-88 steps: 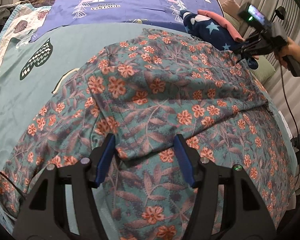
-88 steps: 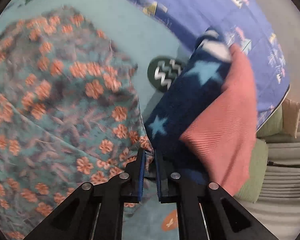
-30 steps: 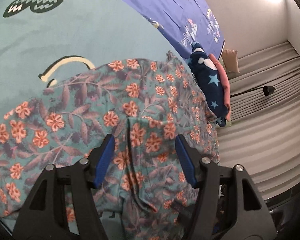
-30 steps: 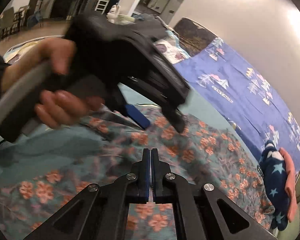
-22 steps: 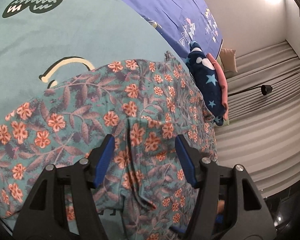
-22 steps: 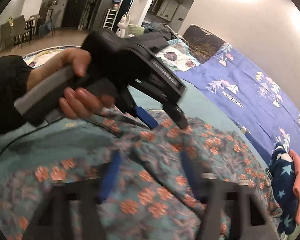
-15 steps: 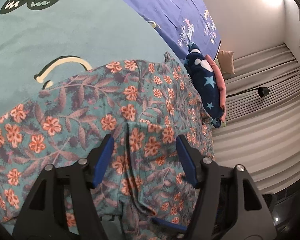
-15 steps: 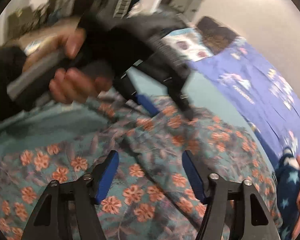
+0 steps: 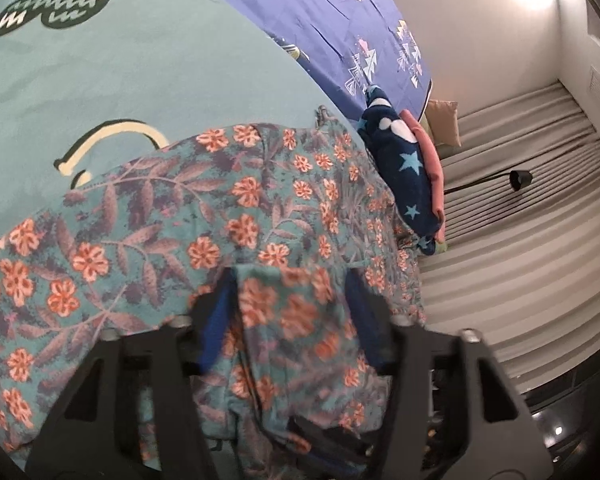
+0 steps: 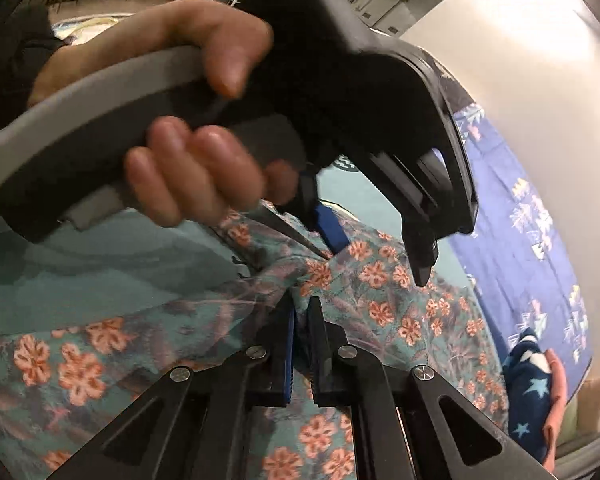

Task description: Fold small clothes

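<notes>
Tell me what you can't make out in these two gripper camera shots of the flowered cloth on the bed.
- Left wrist view: the left gripper is motion-blurred, so whether it pinches the flowered cloth is unclear.
- Right wrist view: the left hand and its tool hide much of the bed.
- Right wrist view: the cloth edge between the right gripper pads is hidden by them.
- Both views: the star blanket is partly covered.

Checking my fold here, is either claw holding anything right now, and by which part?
The right claw is shut on a raised ridge of the floral garment. The left claw is open, straddling the cloth, holding nothing.
</notes>
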